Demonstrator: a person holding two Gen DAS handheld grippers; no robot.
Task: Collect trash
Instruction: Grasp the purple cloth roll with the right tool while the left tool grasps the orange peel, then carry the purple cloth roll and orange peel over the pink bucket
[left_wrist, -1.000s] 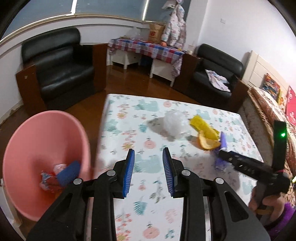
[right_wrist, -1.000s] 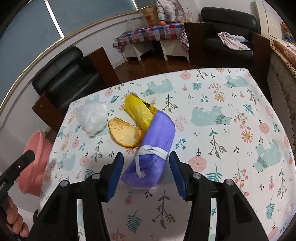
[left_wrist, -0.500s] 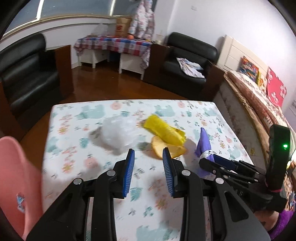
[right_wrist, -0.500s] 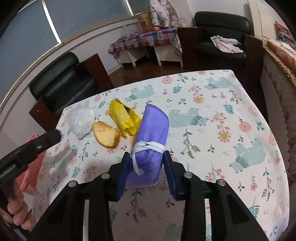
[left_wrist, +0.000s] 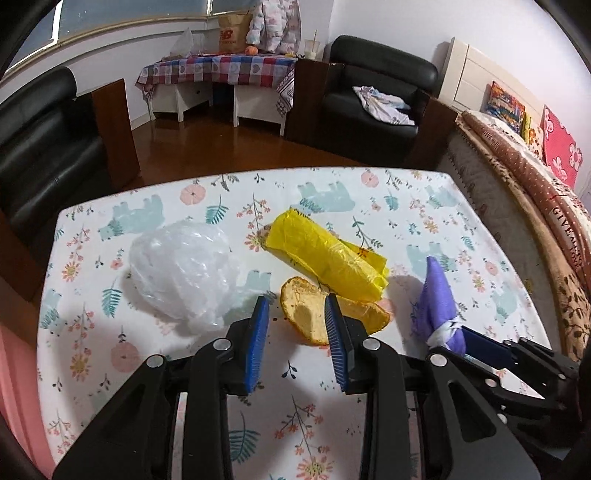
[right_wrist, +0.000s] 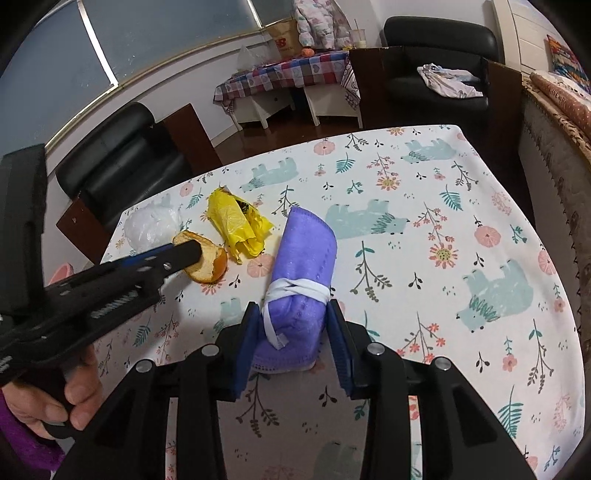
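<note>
My right gripper (right_wrist: 291, 317) is shut on a folded purple face mask (right_wrist: 303, 273) and holds it above the floral tablecloth (right_wrist: 424, 206). The mask (left_wrist: 437, 295) also shows at the right of the left wrist view. My left gripper (left_wrist: 297, 308) is open and empty, with its fingertips at the near edge of an orange peel (left_wrist: 310, 314). A crumpled yellow plastic bag (left_wrist: 325, 254) lies just behind the peel. A clear plastic bag (left_wrist: 181, 273) lies to the left. In the right wrist view the peel (right_wrist: 208, 258), yellow bag (right_wrist: 236, 225) and clear bag (right_wrist: 151, 225) lie left of the mask.
A pink bin (left_wrist: 14, 387) stands off the table's left edge. Black armchairs (left_wrist: 373, 85) and a small checked-cloth table (left_wrist: 221, 74) stand beyond the table. A bed (left_wrist: 528, 177) runs along the right side.
My left gripper swung right from the pink bin to the orange peel. My right gripper closed on the purple mask and lifted it.
</note>
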